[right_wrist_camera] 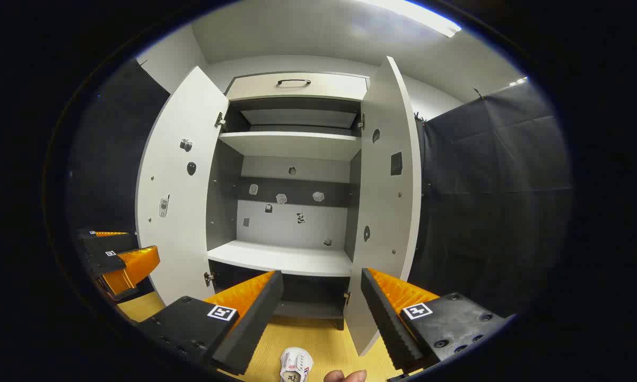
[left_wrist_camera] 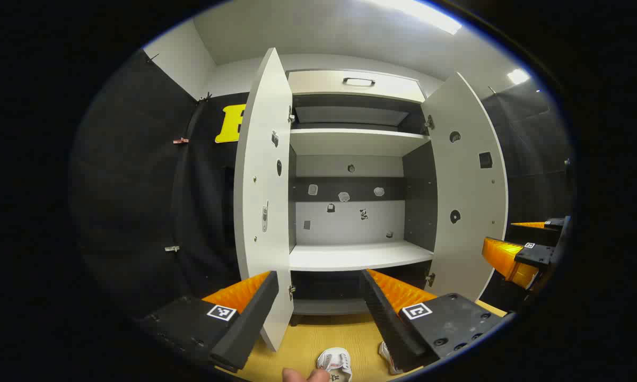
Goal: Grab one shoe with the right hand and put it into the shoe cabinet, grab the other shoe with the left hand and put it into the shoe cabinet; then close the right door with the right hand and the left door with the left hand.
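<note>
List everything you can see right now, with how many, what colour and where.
shoe cabinet: one, white with grey interior, straight ahead, shelves bare.
cabinet doors: two, white, left door and right door, both swung open.
drawer: one, white with dark handle, at cabinet top.
shoes: two, white, on the yellow floor before the cabinet; one beside another.
left gripper: orange and black, open, empty.
right gripper: orange and black, open, empty.
</note>
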Action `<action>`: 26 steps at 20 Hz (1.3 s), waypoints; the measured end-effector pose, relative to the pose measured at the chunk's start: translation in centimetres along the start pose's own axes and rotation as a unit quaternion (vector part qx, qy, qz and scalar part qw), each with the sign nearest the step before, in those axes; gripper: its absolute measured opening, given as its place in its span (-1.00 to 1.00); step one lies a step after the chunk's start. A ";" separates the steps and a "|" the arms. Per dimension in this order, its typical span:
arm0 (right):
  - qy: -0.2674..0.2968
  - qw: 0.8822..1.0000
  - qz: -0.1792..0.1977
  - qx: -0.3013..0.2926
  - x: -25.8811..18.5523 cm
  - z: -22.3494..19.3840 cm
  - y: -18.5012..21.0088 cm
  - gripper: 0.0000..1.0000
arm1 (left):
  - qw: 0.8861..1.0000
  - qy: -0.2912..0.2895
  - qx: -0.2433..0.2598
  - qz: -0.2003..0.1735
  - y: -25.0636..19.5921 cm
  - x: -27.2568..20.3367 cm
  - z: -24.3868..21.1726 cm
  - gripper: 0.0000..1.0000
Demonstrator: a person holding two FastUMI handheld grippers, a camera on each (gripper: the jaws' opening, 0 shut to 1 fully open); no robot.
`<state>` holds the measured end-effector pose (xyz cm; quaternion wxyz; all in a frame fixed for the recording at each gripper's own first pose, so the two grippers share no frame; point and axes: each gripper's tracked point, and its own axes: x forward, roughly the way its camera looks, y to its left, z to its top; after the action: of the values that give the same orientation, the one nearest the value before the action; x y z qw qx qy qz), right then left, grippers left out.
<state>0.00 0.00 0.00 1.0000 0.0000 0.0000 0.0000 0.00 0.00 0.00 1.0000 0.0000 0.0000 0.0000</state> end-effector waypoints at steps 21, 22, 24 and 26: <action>0.043 0.999 0.029 0.017 -0.5 -2.4 1.3 0.94 | 1.000 -0.004 0.005 0.009 0.4 -0.2 0.0 0.94; 0.054 0.998 0.034 0.019 -0.7 -3.2 1.6 0.94 | 1.000 -0.005 0.004 0.010 0.4 -0.2 0.0 0.94; 0.087 0.995 0.045 0.023 -1.2 -5.6 2.4 0.95 | 1.000 -0.004 0.003 0.015 0.5 -0.2 -0.3 0.94; 0.126 0.990 0.056 0.028 -1.9 -8.5 3.2 0.94 | 1.000 -0.002 0.004 0.017 0.7 -0.1 -0.6 0.94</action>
<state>-1.88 3.20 -8.46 0.9901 0.0276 0.1258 0.0565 -0.14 0.70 -0.55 0.9998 0.0043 -0.0015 0.0173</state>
